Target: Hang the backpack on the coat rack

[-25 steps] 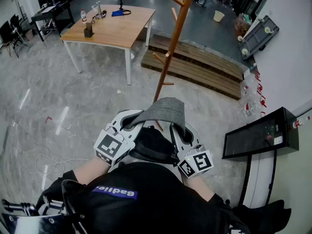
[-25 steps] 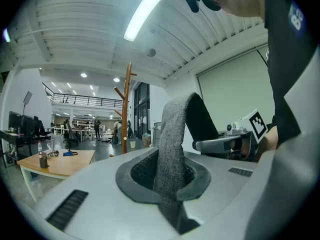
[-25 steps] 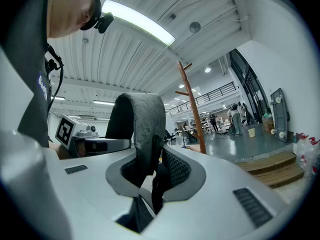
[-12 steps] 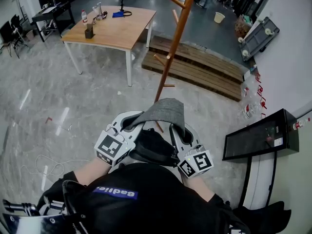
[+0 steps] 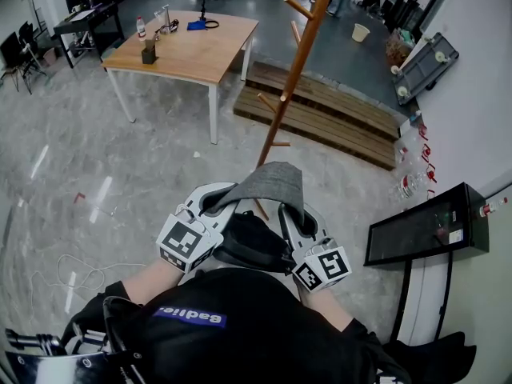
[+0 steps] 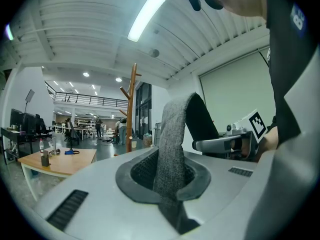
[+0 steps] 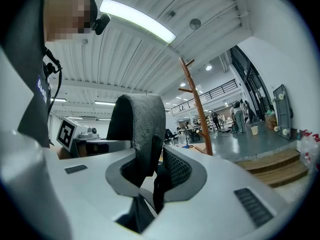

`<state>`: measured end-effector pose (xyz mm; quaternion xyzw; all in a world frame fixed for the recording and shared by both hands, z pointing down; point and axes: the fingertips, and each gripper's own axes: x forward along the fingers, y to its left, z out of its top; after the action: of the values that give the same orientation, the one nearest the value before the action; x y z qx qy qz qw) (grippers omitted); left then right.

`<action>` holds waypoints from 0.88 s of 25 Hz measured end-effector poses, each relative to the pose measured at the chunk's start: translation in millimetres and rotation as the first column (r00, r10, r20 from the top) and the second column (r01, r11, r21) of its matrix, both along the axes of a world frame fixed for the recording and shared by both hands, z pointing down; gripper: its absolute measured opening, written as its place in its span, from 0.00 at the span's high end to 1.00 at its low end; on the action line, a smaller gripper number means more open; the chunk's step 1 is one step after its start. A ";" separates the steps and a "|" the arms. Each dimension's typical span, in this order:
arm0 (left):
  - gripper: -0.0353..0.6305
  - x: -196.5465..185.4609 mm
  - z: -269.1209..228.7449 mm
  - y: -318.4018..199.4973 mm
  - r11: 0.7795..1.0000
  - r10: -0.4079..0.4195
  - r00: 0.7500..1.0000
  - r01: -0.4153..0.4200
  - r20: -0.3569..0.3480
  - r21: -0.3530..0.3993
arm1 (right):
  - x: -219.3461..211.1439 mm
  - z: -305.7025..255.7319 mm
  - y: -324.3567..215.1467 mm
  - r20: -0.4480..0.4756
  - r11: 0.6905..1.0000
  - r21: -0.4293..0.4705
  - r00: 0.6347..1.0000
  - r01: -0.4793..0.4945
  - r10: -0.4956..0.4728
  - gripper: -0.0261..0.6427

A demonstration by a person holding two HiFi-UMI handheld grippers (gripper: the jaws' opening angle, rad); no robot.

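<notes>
Left claw (image 6: 167, 181) is clenched on one end of the grey woven carry strap (image 5: 268, 184). In the left gripper view the fabric rises straight out from between the dark pads, pinched tight with no gap beside it. Right claw (image 7: 147, 179) is clamped on the other end in the same way, its pads pressing the grey band together with a thin edge of black webbing. Neither stands wide; each is closed as far as the cloth allows.

The strap arches up and over from one claw to the other. It is a broad, felt-like loop, light grey on the outside and black on its underside. Below it sits the black backpack (image 5: 252, 242), a rounded soft bag tucked between the two claws. It is close against the person's dark-clad chest and clear of the grey polished floor (image 5: 96, 158).

The tall brown wooden coat rack (image 5: 292, 78) stands ahead, beyond the strap, upright with short angled pegs up its pole. The backpack is apart from it and not yet hung. A light wooden tabletop (image 5: 200, 50) stands to the left of the rack, well apart from the bag.
</notes>
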<state>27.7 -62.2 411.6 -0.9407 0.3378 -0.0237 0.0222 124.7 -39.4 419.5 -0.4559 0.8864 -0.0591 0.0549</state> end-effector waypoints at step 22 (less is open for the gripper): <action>0.90 -87.5 -8.7 -71.6 0.998 0.047 0.999 -0.047 -0.006 0.040 | -82.2 -3.8 -54.5 -0.011 0.998 -0.013 0.998 -0.068 0.067 0.86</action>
<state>-59.7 -133.8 402.9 -0.9478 0.3160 -0.0130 0.0402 42.5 -93.9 415.7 -0.4862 0.8704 -0.0605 0.0493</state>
